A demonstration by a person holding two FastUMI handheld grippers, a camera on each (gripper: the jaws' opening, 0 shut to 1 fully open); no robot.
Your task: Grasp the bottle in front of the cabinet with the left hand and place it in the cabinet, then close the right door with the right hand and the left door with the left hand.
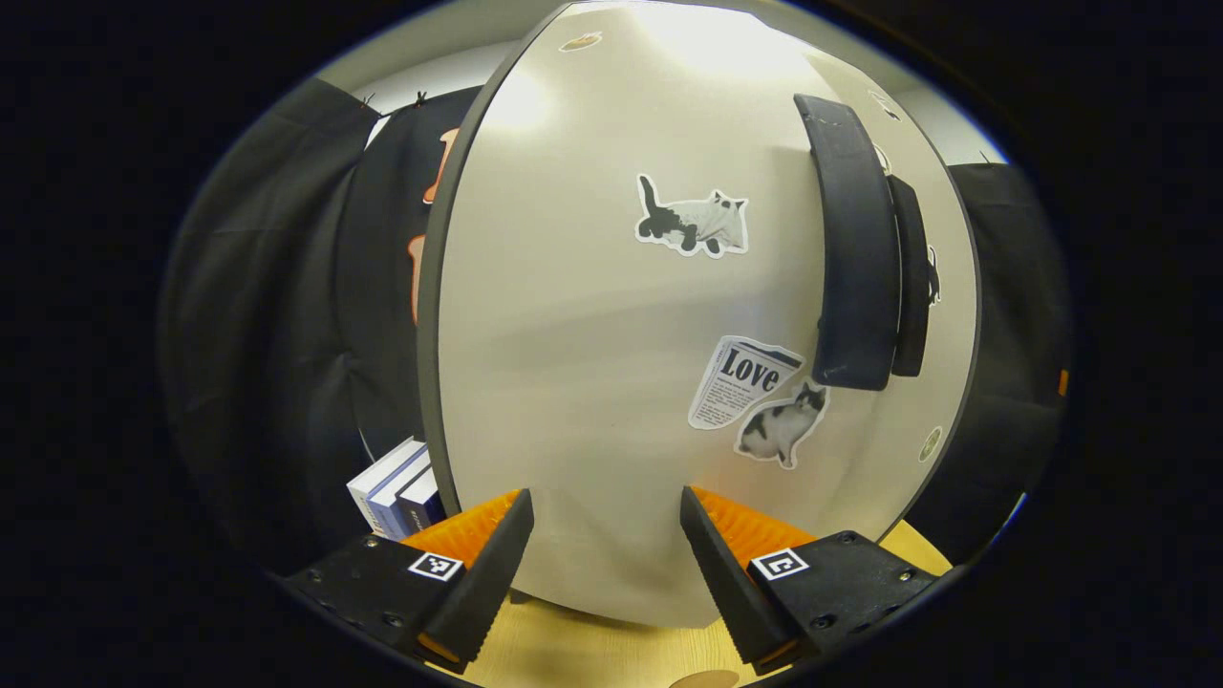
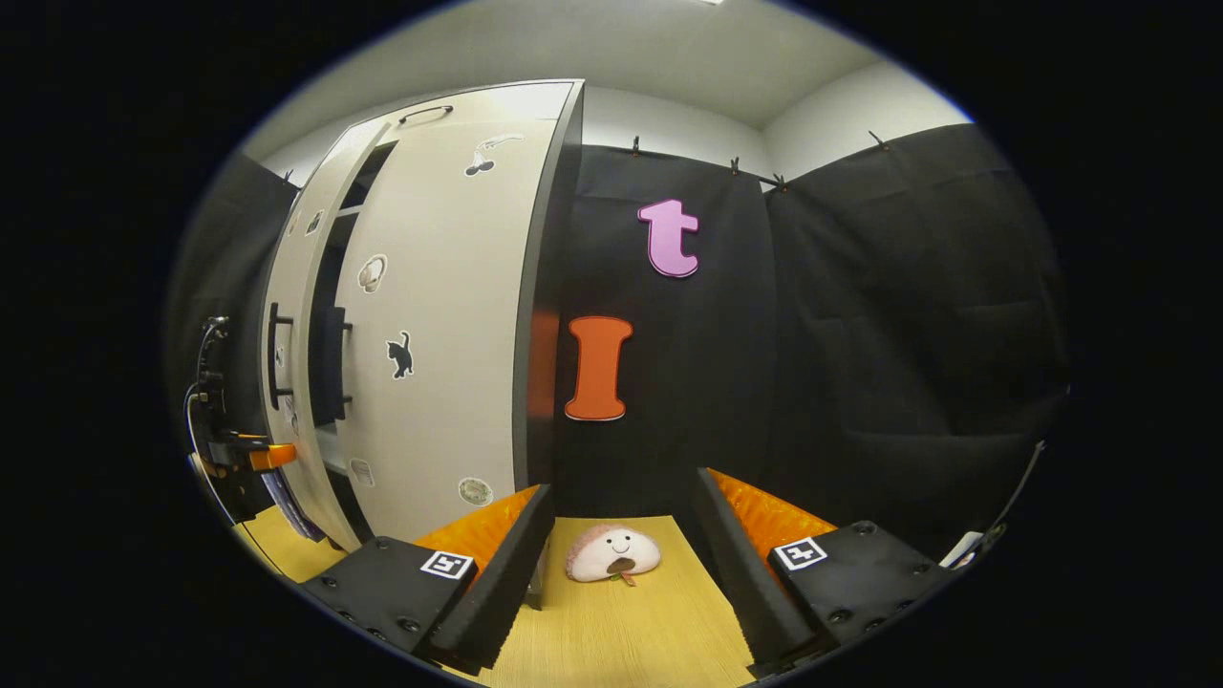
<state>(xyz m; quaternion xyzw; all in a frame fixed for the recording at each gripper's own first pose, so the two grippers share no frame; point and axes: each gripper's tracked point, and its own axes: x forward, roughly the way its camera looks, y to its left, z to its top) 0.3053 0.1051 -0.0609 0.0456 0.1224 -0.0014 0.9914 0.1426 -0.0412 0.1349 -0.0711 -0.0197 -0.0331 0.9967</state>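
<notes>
Both hand-held grippers gape empty: left (image 1: 606, 554) facing the left door (image 1: 592, 325), right (image 2: 621, 564) near a plush toy (image 2: 612, 553).

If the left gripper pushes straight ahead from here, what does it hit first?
Most likely the cabinet's left door: the open left gripper faces its white front squarely, close ahead, with nothing between the fingers and the panel.
</notes>
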